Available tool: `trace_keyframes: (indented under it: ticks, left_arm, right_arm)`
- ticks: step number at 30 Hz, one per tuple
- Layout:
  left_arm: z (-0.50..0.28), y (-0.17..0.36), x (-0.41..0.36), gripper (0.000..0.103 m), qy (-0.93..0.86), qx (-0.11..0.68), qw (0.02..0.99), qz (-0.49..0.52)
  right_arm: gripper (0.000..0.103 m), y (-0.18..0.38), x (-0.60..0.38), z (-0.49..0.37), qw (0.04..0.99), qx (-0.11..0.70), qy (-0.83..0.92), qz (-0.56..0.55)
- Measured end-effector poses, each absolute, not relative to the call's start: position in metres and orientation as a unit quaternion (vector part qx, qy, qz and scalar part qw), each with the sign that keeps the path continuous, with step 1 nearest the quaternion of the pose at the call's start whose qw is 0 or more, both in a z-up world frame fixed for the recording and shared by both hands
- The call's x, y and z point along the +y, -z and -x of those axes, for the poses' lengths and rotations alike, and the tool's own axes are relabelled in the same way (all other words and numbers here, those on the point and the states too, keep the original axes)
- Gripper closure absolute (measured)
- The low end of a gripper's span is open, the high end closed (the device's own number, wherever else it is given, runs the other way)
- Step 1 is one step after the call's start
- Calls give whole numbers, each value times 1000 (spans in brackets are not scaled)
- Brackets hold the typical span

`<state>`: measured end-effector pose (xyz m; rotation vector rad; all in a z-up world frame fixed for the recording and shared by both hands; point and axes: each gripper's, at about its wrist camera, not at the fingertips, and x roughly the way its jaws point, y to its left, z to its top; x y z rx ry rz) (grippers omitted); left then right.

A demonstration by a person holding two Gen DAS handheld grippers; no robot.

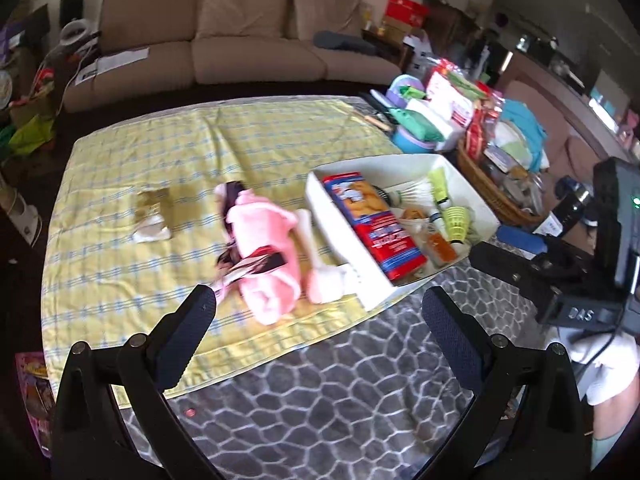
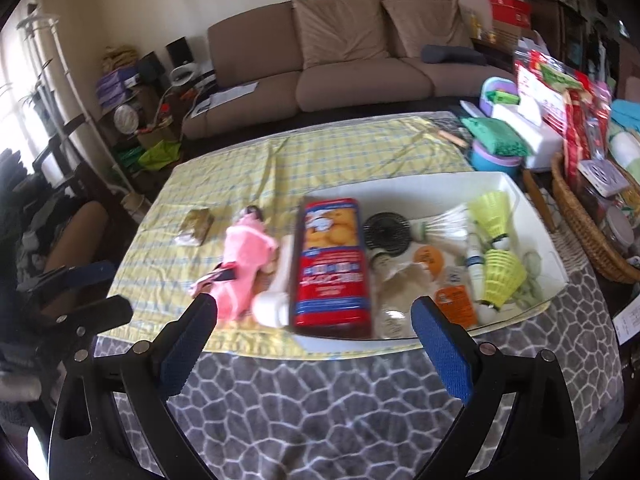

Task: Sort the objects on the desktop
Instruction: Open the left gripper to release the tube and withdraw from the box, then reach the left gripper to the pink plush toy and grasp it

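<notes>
You're between picks here: your left gripper [image 1: 318, 312] hangs spread wide with nothing between its fingers, and your right gripper [image 2: 314, 320] is just as released and empty, both held back over the grey patterned table cover [image 1: 340, 380] at the near edge. The white tray [image 1: 472, 188] already holds a good haul: the red biscuit box [image 2: 332, 260] along its left wall, a black round disc [image 2: 387, 230], a white feather shuttlecock [image 2: 444, 220], two yellow shuttlecocks [image 2: 498, 240], an orange ball [image 2: 430, 257] and some small packets. What's left to sort sits out on the yellow checked cloth [image 1: 160, 160]: the pink plush toy [image 1: 266, 248] lying near the tray's left side, the white bone-shaped piece [image 1: 320, 256] between it and the tray wall, looking to touch both, and the small gold packet [image 1: 154, 210] well apart to the left. My read is that the pink toy or the bone comes next, and your left claw is lined up nearest to them. You'll want to drop in over the toy's soft middle, close gently since it will squash, and lift clear of the tray wall before carrying it across. Watch the bone: it sits so tight against the toy that a careless grab could drag it along.
</notes>
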<state>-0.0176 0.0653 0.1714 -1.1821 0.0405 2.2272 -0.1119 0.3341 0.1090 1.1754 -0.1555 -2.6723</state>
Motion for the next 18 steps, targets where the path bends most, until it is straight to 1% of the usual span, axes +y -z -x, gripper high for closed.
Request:
trace_keyframes:
  ticks: [6, 8, 10, 13, 15, 17, 18]
  left_arm:
    - [28, -148, 25, 0, -842, 2, 293, 454]
    - [34, -132, 14, 0, -840, -1, 287, 460]
    - [37, -117, 8, 0, -837, -5, 284, 467]
    - [39, -96, 7, 0, -831, -8, 286, 477]
    - [41, -83, 11, 1, -827, -3, 287, 483]
    - [43, -72, 15, 7, -826, 6, 286, 486]
    - [45, -68, 17, 9, -825, 6, 288, 487]
  right_arm:
    - [4, -103, 303, 99, 121, -19, 921, -371]
    - [7, -96, 298, 96, 120, -16, 923, -365]
    - [14, -88, 294, 93, 125, -24, 925, -357]
    - [21, -80, 288, 89, 130, -24, 931, -339]
    - [23, -75, 283, 88, 136, -21, 934, -330]
    - [24, -68, 278, 89, 143, -17, 934, -327]
    - [24, -64, 276, 90, 148, -15, 934, -325]
